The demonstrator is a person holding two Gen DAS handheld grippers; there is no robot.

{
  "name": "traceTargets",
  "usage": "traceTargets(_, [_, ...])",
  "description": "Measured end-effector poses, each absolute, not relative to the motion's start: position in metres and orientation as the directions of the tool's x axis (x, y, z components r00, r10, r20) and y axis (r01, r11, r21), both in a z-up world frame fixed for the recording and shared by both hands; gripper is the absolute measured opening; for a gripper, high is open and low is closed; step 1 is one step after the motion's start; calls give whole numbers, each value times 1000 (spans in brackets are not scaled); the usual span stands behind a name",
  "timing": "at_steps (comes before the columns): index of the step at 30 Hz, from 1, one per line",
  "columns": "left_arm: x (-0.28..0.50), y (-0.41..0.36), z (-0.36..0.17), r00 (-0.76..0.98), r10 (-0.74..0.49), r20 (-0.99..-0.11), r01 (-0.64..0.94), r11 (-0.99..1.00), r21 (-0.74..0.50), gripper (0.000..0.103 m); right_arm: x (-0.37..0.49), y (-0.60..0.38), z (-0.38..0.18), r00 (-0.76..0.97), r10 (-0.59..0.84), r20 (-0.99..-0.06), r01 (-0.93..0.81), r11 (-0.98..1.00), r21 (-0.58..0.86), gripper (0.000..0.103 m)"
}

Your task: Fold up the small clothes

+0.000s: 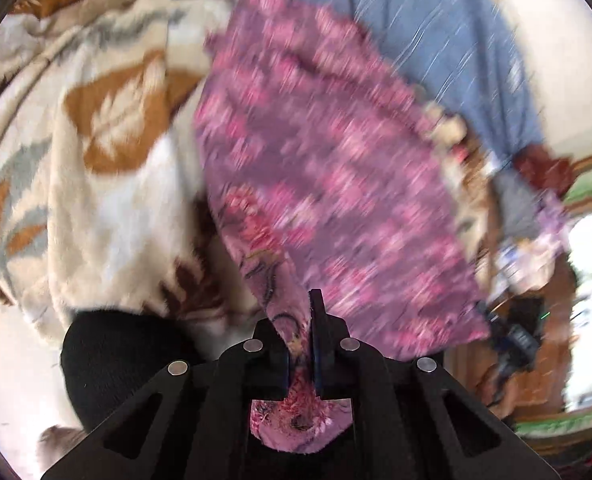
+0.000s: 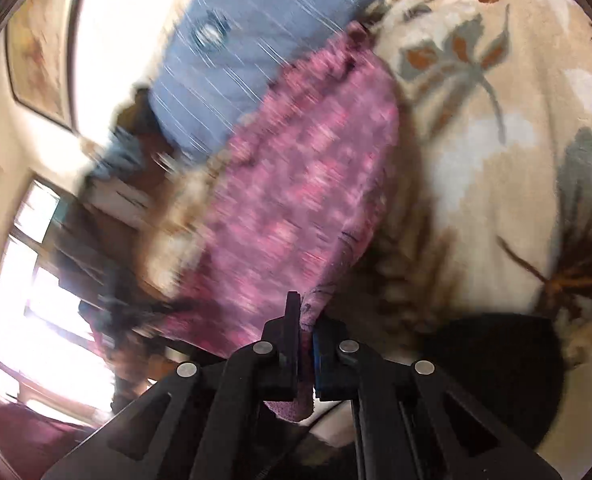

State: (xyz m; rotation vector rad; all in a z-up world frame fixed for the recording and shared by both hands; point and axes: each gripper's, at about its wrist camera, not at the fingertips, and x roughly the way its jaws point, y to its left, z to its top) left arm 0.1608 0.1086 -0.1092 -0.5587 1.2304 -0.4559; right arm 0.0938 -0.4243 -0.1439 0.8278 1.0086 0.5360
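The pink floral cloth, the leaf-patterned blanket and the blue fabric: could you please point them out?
pink floral cloth [image 1: 328,184], left wrist view, its spread middle.
leaf-patterned blanket [image 1: 107,128], left wrist view, brown leaf.
blue fabric [image 2: 247,40], right wrist view, its middle.

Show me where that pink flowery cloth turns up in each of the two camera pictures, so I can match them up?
Left wrist view: the pink flowery cloth fills the middle, running down into the shut left gripper.
Right wrist view: the cloth crosses the middle and ends pinched in the shut right gripper.
Shared landmark: the cream leaf-patterned blanket, left of the cloth in one view, right in the other.
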Motion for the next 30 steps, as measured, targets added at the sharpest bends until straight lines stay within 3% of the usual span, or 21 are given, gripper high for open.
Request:
traceTargets(5, [184,135,-83,392,-677,-623,9,680,-733,7,125,-430,-116,525,771,-359,-69,459,885,4])
traceTargets(13, [260,165,-84,491,-616,-616,-105,660,-744,7,219,-426,-110,610,745,-270,-79,397,914,4])
traceTargets(23, [414,153,-110,510,-557,-655,-235,642,-730,7,355,-444,-167,675,676,-294,61,345,936,4])
traceTargets(30, [510,143,-173,434,-504,-747,-411,627,-662,7,427,-458,-210,695,611,-379,188,355,916,4])
